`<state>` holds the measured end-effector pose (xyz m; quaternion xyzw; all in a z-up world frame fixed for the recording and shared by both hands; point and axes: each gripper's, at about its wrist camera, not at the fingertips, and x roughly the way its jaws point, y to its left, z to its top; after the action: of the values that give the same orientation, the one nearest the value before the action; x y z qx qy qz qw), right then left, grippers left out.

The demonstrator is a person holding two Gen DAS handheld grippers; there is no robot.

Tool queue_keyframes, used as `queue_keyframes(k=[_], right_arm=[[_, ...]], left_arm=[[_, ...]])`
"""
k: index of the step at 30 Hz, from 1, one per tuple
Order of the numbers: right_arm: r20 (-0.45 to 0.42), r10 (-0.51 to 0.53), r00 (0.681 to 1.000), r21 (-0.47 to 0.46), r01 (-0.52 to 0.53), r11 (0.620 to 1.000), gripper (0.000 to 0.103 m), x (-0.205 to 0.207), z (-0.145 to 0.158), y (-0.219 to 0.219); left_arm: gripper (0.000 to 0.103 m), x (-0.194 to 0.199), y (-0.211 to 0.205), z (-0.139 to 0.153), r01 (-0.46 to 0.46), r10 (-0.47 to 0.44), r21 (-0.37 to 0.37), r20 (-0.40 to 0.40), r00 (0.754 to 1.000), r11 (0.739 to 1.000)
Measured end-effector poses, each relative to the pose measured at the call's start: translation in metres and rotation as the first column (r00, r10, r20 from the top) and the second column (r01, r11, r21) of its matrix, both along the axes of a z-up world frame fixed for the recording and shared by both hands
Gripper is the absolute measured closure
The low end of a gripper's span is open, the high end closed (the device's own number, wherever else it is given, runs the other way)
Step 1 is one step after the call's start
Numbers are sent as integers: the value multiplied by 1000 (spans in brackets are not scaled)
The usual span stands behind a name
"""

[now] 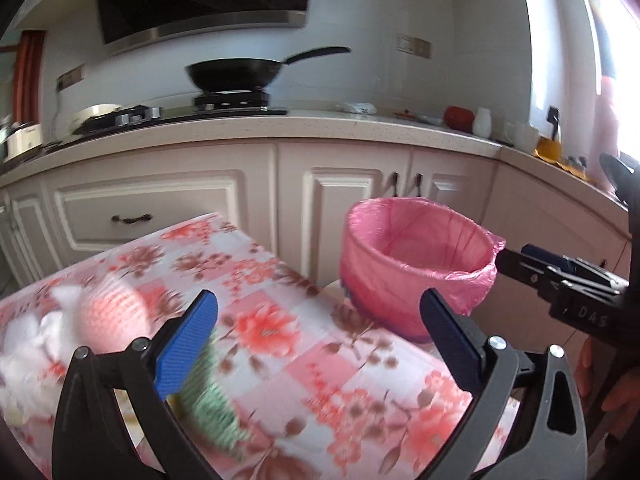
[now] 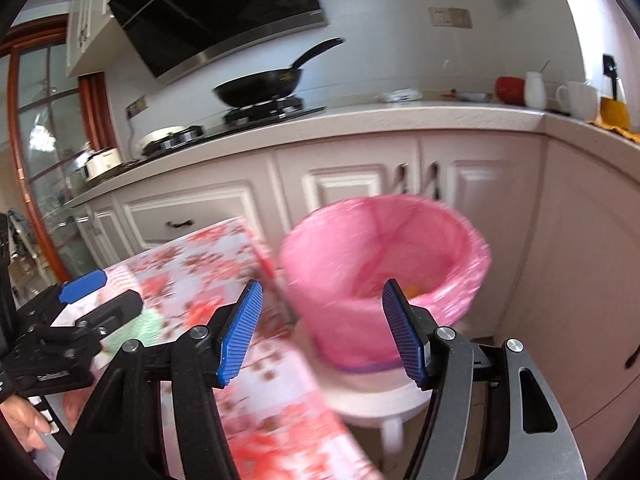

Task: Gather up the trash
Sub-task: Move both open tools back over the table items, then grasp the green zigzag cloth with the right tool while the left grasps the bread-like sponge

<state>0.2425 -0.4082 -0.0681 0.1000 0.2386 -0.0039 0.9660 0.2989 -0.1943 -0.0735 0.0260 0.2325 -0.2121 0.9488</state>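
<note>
A bin lined with a pink bag (image 1: 416, 268) stands on a white stool (image 2: 376, 400) off the right end of the flowered table (image 1: 304, 364). A small orange scrap (image 2: 412, 290) lies inside it. My left gripper (image 1: 320, 340) is open and empty over the table. White crumpled paper (image 1: 28, 344), a pink ball-like item (image 1: 116, 316) and a green knitted item (image 1: 212, 404) lie at its left, blurred. My right gripper (image 2: 322, 332) is open and empty, in front of the bin (image 2: 384, 272); it also shows in the left wrist view (image 1: 568, 284).
White kitchen cabinets (image 1: 224, 196) and a countertop run behind. A black wok (image 1: 236, 74) sits on the hob. A red pot (image 1: 459, 117), white jars and mugs stand at the counter's right end. The left gripper shows in the right wrist view (image 2: 80, 312).
</note>
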Motion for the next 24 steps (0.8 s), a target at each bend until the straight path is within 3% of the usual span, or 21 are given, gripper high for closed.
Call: queue_keyframes(k=[13, 19, 24], right_arm=[[-66, 206, 976, -18, -208, 978, 39, -8, -14, 108], [-116, 278, 954, -44, -284, 958, 39, -6, -27, 148], [-155, 316, 936, -52, -328, 943, 39, -2, -40, 168]], left_arm=[[5, -78, 129, -20, -201, 200, -4, -25, 979, 980], [5, -94, 175, -28, -308, 307, -10, -39, 951, 951], [5, -103, 195, -28, -387, 387, 20, 3, 922, 922]])
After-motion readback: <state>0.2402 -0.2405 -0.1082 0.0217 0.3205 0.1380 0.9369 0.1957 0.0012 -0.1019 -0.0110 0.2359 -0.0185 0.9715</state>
